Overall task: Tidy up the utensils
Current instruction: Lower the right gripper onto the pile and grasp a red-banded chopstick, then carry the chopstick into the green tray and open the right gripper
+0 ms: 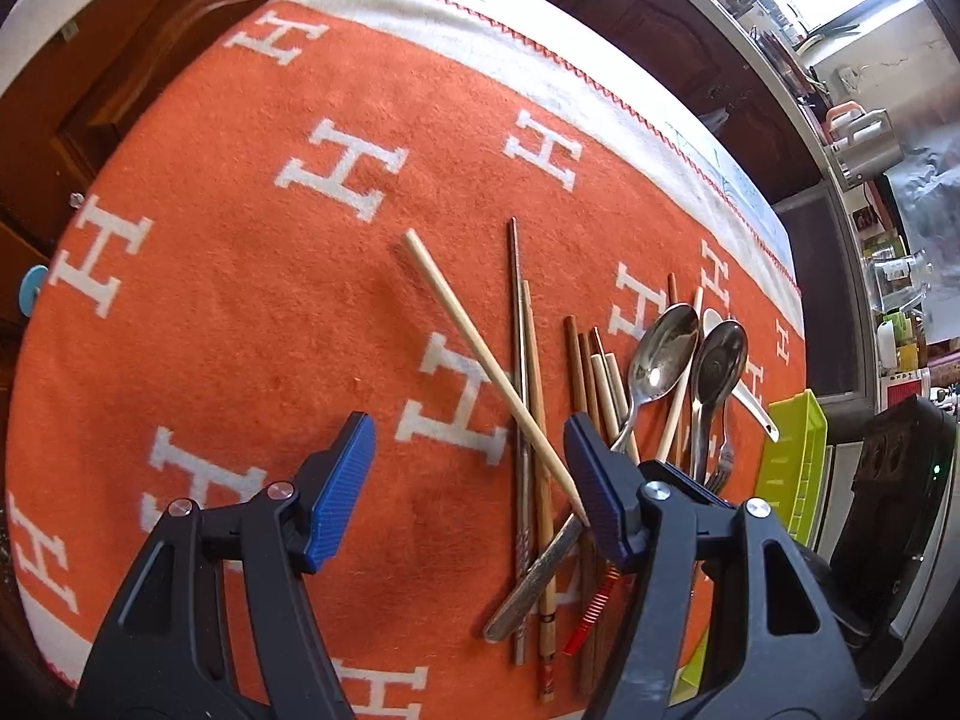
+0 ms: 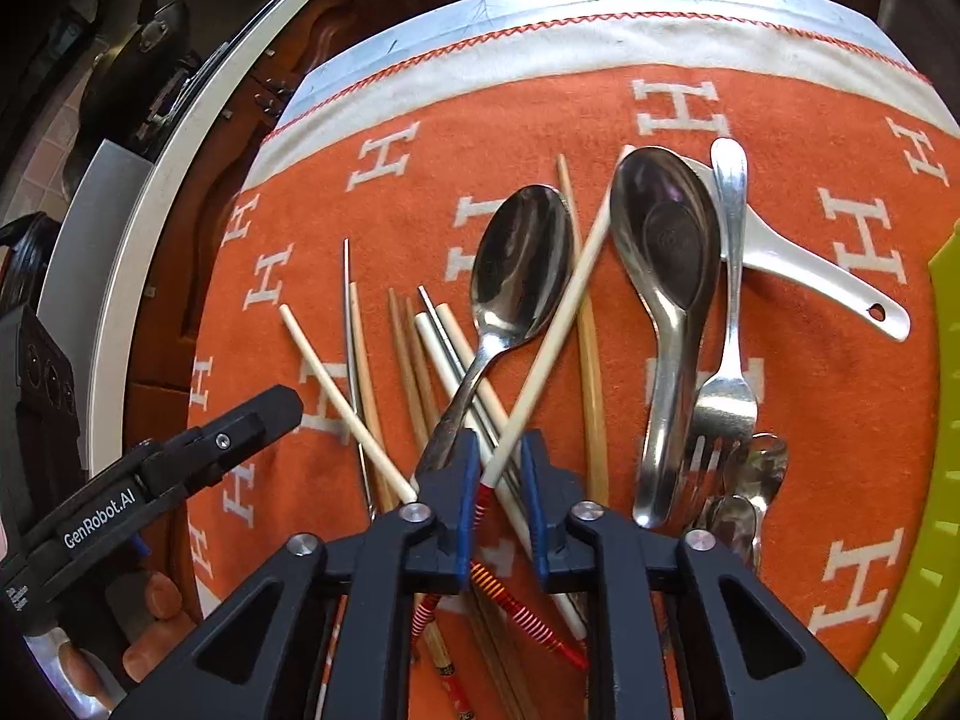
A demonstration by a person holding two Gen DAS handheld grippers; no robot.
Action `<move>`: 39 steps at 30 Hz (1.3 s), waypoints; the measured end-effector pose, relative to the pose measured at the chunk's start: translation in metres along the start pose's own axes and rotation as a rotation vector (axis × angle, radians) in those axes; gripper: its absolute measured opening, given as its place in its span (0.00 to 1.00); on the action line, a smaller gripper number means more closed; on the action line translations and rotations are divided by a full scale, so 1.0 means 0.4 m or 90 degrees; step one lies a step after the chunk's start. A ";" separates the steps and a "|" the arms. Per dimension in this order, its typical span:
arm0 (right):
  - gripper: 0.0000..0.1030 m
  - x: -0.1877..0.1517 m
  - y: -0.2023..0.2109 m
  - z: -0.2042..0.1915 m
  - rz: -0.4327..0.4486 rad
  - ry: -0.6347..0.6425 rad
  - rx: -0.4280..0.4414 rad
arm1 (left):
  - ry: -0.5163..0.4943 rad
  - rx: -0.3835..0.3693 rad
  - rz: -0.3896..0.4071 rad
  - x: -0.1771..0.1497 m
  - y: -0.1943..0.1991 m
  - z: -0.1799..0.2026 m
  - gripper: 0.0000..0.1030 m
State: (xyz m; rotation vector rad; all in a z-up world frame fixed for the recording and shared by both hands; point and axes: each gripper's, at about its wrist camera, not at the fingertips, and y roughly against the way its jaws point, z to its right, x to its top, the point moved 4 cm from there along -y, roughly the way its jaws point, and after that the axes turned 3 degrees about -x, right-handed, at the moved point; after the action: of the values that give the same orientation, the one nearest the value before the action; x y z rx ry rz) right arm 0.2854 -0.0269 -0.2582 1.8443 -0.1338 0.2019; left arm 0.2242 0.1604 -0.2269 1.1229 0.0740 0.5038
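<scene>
Blanket (image 1: 252,312), orange with white H letters and a white border stitched in red, covers the work surface; dark wooden cabinet doors (image 1: 138,54) stand beyond its far edge, and a long counter (image 1: 840,138) crowded with kitchen items runs along one side toward a bright window. Green slotted basket (image 2: 924,570) sits at the blanket's edge beside the utensils; its contents cannot be made out in either view. Utensils lie loose on the blanket in a rough pile: a pale chopstick (image 1: 480,360) crossing a metal chopstick (image 1: 519,360) and a bamboo one, several brown and cream chopsticks alongside, a steel tablespoon (image 2: 519,264), a deeper steel spoon (image 2: 666,240), a fork (image 2: 729,312), a white ceramic soup spoon (image 2: 810,282) and small teaspoons (image 2: 756,480) partly hidden. Left gripper (image 1: 468,486) hangs over the chopsticks with jaws wide apart, nothing pressed between them. Right gripper (image 2: 501,498) has its jaws nearly together around a cream chopstick with a red band (image 2: 558,312); whether the pads actually press on it cannot be told.
</scene>
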 end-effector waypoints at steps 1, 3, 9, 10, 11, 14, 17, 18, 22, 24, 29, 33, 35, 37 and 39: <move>0.10 0.001 -0.004 0.004 -0.001 -0.004 -0.001 | 0.003 0.000 -0.005 -0.003 -0.006 0.006 0.61; 0.08 -0.003 -0.007 0.014 -0.004 -0.016 0.004 | 0.010 0.002 -0.013 -0.008 -0.017 0.016 0.60; 0.06 -0.023 0.010 0.054 -0.001 -0.044 0.030 | 0.016 0.010 -0.022 -0.019 -0.037 0.054 0.50; 0.06 -0.032 0.021 0.061 0.002 -0.047 0.035 | 0.015 0.014 -0.024 -0.021 -0.043 0.062 0.47; 0.06 -0.039 0.033 0.065 0.003 -0.047 0.041 | 0.014 0.019 -0.026 -0.024 -0.048 0.069 0.45; 0.06 -0.048 0.054 0.078 0.008 -0.052 0.055 | 0.010 0.017 -0.031 -0.031 -0.049 0.087 0.36; 0.06 -0.060 0.081 0.092 0.015 -0.054 0.063 | 0.005 0.020 -0.035 -0.033 -0.051 0.110 0.36; 0.06 -0.065 0.088 0.096 0.016 -0.055 0.067 | 0.006 0.023 -0.038 -0.033 -0.056 0.117 0.35; 0.06 -0.094 0.121 0.119 0.020 -0.053 0.074 | 0.020 0.023 -0.054 -0.032 -0.076 0.133 0.28; 0.06 -0.108 0.134 0.134 0.021 -0.056 0.076 | 0.020 0.029 -0.051 -0.031 -0.082 0.141 0.27; 0.06 -0.129 0.149 0.165 0.019 -0.062 0.080 | 0.016 0.043 -0.050 -0.030 -0.089 0.160 0.25; 0.06 -0.137 0.156 0.181 0.021 -0.065 0.085 | 0.009 0.040 -0.042 -0.028 -0.077 0.180 0.24; 0.06 -0.140 0.164 0.185 0.022 -0.066 0.088 | -0.001 0.043 -0.043 -0.030 -0.079 0.196 0.24; 0.06 -0.143 0.169 0.191 0.022 -0.067 0.090 | -0.008 0.050 -0.048 -0.034 -0.090 0.211 0.21; 0.06 -0.140 0.171 0.189 0.023 -0.067 0.093 | -0.009 0.054 -0.055 -0.038 -0.102 0.217 0.16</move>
State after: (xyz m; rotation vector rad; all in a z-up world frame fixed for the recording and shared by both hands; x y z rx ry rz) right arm 0.2225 -0.1191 -0.2260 1.9991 -0.2308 0.1432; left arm 0.2516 0.0670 -0.2271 1.2011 0.1314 0.4187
